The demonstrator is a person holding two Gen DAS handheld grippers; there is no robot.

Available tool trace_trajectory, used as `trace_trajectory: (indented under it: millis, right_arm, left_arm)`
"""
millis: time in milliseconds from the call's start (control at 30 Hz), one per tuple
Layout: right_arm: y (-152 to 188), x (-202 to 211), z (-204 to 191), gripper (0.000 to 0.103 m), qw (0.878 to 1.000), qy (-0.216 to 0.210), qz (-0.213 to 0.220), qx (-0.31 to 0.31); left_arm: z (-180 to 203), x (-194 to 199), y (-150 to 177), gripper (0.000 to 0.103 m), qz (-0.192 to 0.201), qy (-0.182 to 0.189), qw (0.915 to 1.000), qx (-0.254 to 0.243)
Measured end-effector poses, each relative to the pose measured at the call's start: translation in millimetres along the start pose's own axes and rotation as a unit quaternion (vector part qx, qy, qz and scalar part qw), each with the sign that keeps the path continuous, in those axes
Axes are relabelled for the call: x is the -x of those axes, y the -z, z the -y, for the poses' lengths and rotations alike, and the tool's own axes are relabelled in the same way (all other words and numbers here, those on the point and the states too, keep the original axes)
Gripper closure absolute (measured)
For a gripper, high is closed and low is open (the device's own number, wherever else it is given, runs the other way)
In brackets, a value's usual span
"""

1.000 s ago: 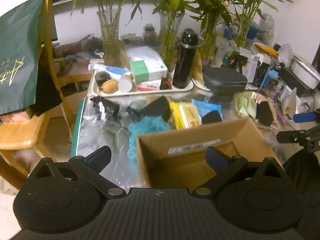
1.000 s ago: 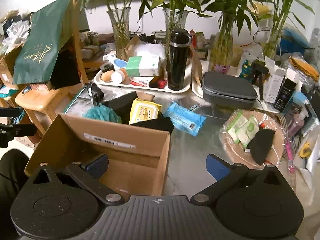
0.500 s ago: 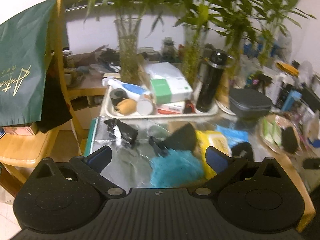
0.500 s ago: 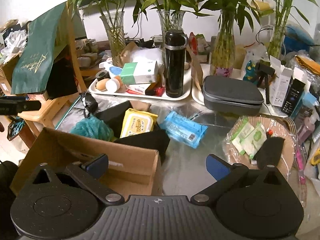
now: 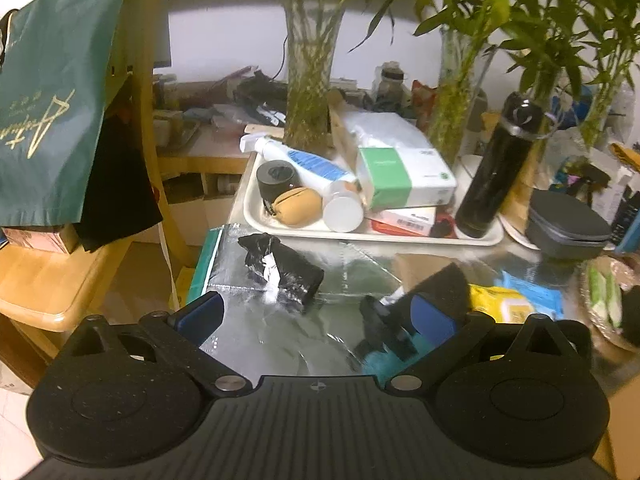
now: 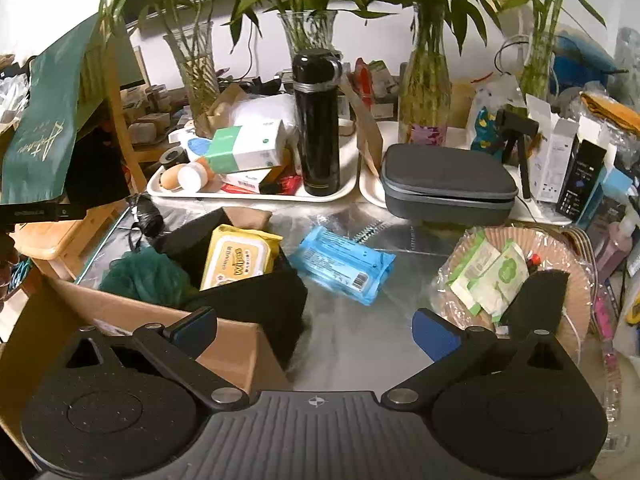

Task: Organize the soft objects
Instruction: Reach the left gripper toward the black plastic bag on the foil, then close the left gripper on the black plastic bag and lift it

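Observation:
My left gripper [image 5: 316, 316] is open low over the shiny table, with a black bundled bag [image 5: 280, 272] just ahead of its left finger. A teal bath pouf [image 5: 380, 360] and a black sponge [image 5: 444, 288] lie by its right finger. My right gripper [image 6: 314, 328] is open above the table beside the cardboard box [image 6: 132, 320]. Beyond the box sit the teal pouf [image 6: 148, 276], a yellow wipes pack [image 6: 238, 258], a black cloth [image 6: 260, 300] and a blue wipes pack [image 6: 342, 264].
A white tray [image 5: 372, 236] with a black flask [image 5: 496, 168], tissue box and bottles stands behind. A grey case [image 6: 448, 180], a wrapped basket [image 6: 516, 276] of sachets, glass vases with bamboo and a wooden chair [image 5: 48, 272] with a green bag surround the table.
The left gripper has swung left and forward, away from the box and down toward the black bundle and pouf. The right gripper has moved slightly forward past the box's edge.

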State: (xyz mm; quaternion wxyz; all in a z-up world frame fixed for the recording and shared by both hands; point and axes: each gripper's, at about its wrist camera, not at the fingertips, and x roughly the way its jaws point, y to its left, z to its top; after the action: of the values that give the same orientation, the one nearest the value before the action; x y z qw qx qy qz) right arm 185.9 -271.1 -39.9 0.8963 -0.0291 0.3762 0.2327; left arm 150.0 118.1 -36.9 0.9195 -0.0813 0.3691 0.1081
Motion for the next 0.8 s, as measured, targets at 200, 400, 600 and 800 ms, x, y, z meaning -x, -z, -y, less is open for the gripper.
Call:
trace_trajectory:
  millis: [200,400,600,800]
  right_arm:
    - [-0.9,-20.0,12.7,0.0,1.0,-0.002,-0.003,-0.018]
    - [-6.8,-32.3,19.0,0.0,1.0,0.0,0.009,-0.023]
    - [-9.8,-37.7,25.1,0.0,0.999,0.007,0.016,-0.032]
    - [-4.6,-48.3,27.8,0.0,0.999,0.016,0.006,-0.029]
  left_arm:
    - [-9.8,-41.6,-6.4,0.008,-0.017,-0.011,0.9996,0.021]
    - [-24.5,-87.7,-14.6,0.008,-0.032,-0.013,0.9972,0.066]
    - [-40.1,-138.9,-18.2,0.017,-0.061,-0.028,0.9917,0.109]
    - [-43.7,-170.7,-19.5,0.027,-0.078,-0.036,0.9886,0.123]
